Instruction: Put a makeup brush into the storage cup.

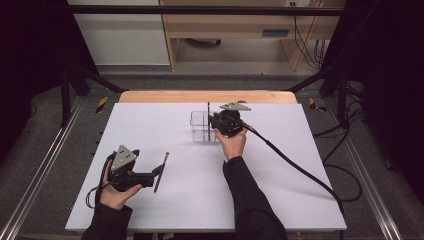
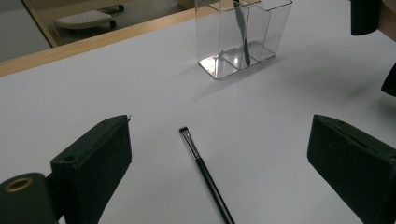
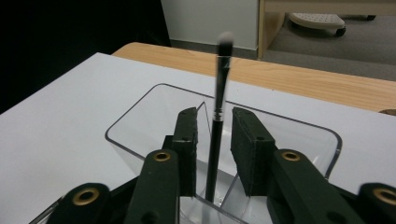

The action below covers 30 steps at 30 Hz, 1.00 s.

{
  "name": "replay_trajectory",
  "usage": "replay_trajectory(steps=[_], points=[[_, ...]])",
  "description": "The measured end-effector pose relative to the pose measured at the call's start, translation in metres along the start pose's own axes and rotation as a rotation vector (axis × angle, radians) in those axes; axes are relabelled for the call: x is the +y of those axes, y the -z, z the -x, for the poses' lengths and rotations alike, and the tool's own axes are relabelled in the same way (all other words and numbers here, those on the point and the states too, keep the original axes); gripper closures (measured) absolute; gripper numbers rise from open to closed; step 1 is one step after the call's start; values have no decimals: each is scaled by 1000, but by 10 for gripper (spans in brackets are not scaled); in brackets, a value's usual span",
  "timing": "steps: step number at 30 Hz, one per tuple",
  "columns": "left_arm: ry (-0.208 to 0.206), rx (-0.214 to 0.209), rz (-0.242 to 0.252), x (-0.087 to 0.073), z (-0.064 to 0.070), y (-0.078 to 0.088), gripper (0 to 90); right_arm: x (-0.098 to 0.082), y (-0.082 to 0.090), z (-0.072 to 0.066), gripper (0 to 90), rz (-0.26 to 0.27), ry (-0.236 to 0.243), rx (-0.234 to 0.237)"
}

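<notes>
brush (image 3: pixel 218 112) upright in clear organizer (image 3: pixel 140 112) on desk (image 1: pixel 280 170), between right gripper (image 3: pixel 214 135) fingers, just parted, not pressed. judged light, stiff, slippery; best taken mid-handle. left gripper (image 2: pixel 219 154) fingers wide apart, second brush (image 2: pixel 205 172) flat below.

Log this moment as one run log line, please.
right tool: open, either side of upright brush in clear organizer | left tool: open over flat brush | table

Clear glossy plastic organizer (image 3: pixel 140 116), matt white table (image 1: pixel 150 210)
</notes>
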<state>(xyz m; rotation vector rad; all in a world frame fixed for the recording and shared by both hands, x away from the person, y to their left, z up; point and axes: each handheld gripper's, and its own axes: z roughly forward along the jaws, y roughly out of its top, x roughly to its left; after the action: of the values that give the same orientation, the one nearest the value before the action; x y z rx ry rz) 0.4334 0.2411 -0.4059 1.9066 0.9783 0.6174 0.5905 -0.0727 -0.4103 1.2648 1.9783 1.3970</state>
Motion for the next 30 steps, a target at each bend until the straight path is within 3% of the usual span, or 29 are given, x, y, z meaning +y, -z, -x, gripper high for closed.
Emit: replay_trajectory(steps=[15,21,24,30], points=[[1,3,-3,0,0,0,56,2,37,-5,267,29,54,63],[2,3,-6,-1,0,-1,56,1,57,-4,196,36,69,66],[3,3,-3,-1,1,-1,56,-1,67,-3,175,36,70,91],[3,2,-5,-1,1,-1,56,-6,86,-3,145,28,105,95]])
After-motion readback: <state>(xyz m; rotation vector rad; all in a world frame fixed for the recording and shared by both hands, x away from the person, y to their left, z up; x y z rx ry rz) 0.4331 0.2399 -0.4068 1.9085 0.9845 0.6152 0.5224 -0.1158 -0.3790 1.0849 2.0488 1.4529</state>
